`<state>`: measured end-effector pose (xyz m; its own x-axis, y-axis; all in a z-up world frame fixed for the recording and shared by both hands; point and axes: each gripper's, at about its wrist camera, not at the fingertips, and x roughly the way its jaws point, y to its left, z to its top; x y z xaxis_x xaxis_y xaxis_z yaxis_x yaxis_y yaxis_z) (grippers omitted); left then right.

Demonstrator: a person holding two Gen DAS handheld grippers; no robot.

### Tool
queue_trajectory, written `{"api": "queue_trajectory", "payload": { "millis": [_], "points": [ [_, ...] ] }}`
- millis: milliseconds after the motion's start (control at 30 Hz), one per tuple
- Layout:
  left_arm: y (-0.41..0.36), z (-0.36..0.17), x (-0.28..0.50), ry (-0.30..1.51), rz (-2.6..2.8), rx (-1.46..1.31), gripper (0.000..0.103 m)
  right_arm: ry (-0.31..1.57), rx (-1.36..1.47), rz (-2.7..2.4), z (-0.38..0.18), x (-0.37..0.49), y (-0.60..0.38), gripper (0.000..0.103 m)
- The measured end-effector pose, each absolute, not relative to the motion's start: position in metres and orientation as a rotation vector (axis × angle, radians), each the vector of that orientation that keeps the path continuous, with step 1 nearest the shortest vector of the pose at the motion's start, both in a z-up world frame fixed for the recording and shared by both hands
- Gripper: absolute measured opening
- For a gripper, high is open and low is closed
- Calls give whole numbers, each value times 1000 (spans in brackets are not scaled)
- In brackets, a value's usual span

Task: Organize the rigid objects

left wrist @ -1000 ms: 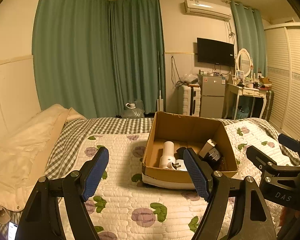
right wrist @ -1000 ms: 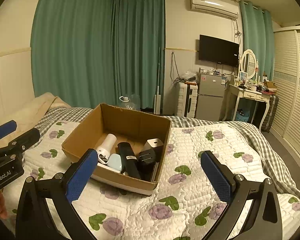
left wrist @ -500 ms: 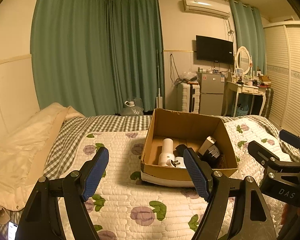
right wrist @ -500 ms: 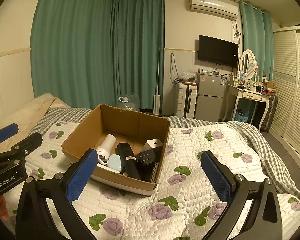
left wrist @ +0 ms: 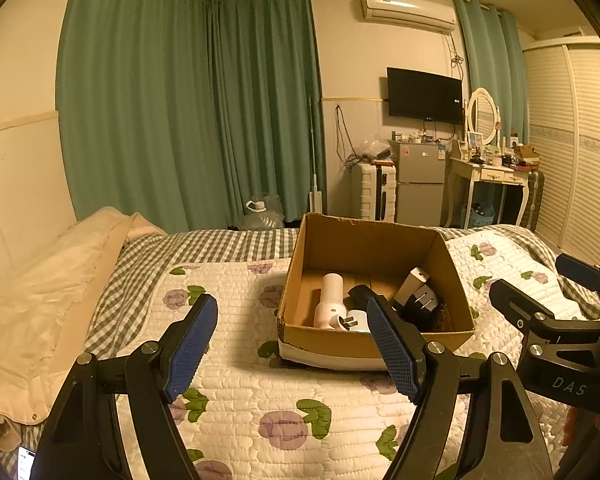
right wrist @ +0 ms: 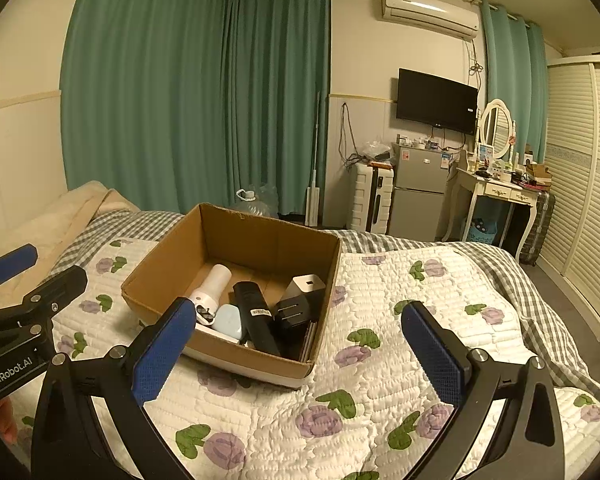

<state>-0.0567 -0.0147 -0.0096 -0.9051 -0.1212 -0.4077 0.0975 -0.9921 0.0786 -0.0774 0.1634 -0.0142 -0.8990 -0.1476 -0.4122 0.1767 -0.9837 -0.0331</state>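
Observation:
An open cardboard box [left wrist: 374, 236] [right wrist: 268, 240] sits on the flowered quilt. Inside lie a white cylindrical device [left wrist: 331, 298] [right wrist: 214, 286], a pale blue plug [right wrist: 229, 321], a black remote [right wrist: 256, 320], a black adapter [right wrist: 294, 310] and a silver block [left wrist: 411, 285] [right wrist: 306, 285]. My left gripper [left wrist: 292, 344] hovers open in front of the box with nothing between its fingers. My right gripper [right wrist: 300, 356] is open too, empty, near the box's front right corner. Each gripper shows at the edge of the other's view.
The bed's quilt [right wrist: 380, 360] spreads right of the box; a cream pillow [left wrist: 40, 288] lies at the left. Beyond the bed stand green curtains [left wrist: 188, 112], a suitcase [right wrist: 370, 200], a small fridge [right wrist: 418, 192], a dressing table [right wrist: 496, 192] and a louvred wardrobe [right wrist: 580, 200].
Both grippers have drawn back slightly from the box, which looks a little farther and lower in the left wrist view. Nothing was taken hold of or let go.

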Motion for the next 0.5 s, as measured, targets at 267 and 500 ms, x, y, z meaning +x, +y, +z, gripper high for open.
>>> {"api": "queue_trajectory", "payload": {
  "millis": [267,500],
  "points": [
    [-14,-10,-57,-83,-2961,645,80,105,622,-2912,-15,-78,164,103],
    [-14,-11,-57,-84,-2961,645,80,105,624,-2912,-15,-78,164,103]
  ]
}}
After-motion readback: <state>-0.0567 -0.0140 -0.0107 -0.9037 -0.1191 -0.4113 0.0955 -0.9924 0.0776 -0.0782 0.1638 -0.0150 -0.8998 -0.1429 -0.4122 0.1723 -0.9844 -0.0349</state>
